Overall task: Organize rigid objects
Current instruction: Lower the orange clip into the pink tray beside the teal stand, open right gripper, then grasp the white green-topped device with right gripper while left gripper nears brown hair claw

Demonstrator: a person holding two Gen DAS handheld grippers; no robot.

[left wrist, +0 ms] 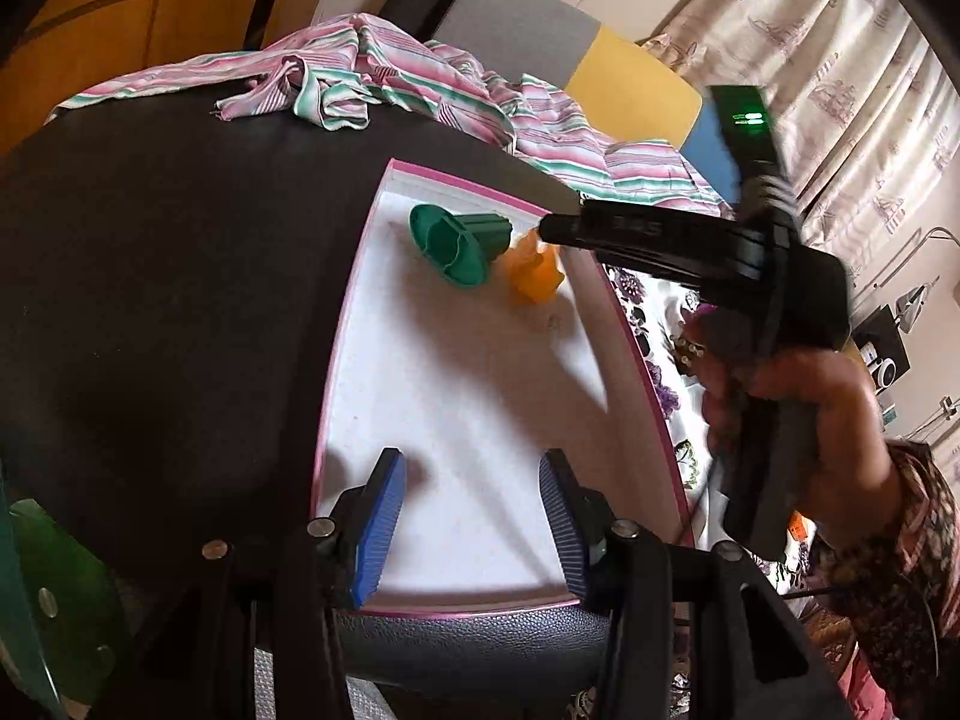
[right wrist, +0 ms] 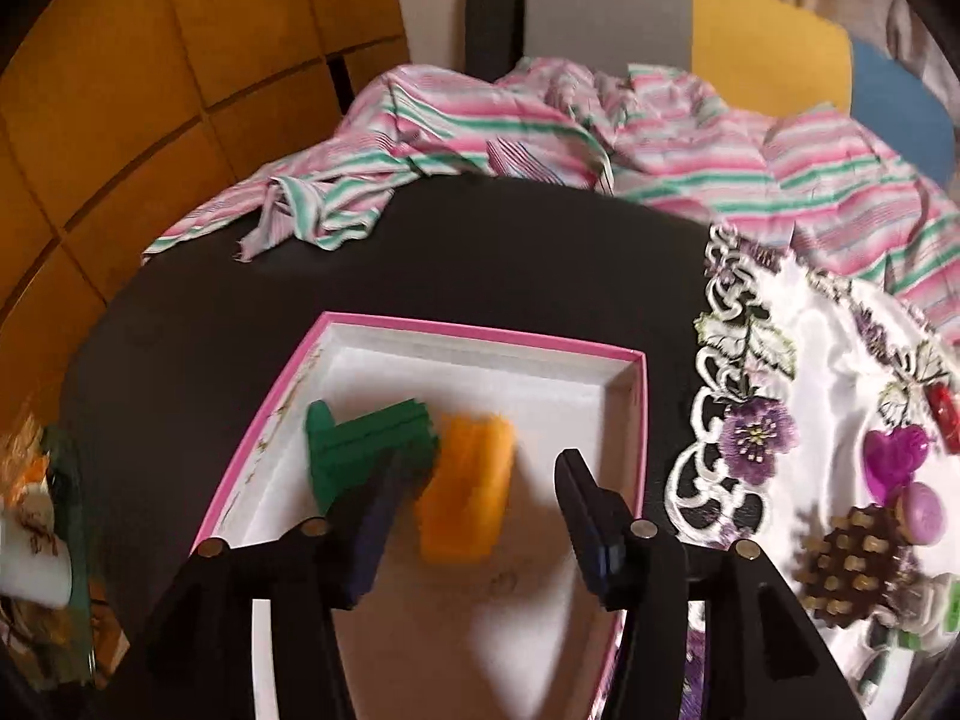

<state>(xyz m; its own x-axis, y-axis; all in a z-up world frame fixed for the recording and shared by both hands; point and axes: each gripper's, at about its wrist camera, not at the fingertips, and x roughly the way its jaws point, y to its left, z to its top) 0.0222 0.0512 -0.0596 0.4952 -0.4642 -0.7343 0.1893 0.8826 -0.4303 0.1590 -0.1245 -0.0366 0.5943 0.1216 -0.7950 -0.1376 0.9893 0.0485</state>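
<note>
**Right claw spread over the orange piece in the tray**

Right claw [right wrist: 474, 516] stands spread above the pink-rimmed tray [right wrist: 480, 333], its pads pressing on nothing. The orange piece [right wrist: 468, 480] lies between the two fingers and a little ahead, toward twelve o'clock in the right wrist view, its long axis running roughly from six to twelve, tilted slightly toward one. It looks set down rather than held, though the picture is blurred there. Touching it at nine o'clock lies the green piece [right wrist: 372, 450], on its side with its flared end pointing to nine.

Left claw [left wrist: 474, 522] hangs spread and empty over the near end of the same tray, well apart from both pieces, which lie toward twelve o'clock from it.

My judgement: the next pick lies off at three o'clock from the right claw, on the embroidered cloth [right wrist: 798, 372], where the purple heart [right wrist: 897, 453], a pine cone [right wrist: 852, 564] and other small things wait. The tray's right wall stands between. A striped cloth [right wrist: 540, 132] lies bunched at the far edge of the dark surface [right wrist: 480, 252].
</note>
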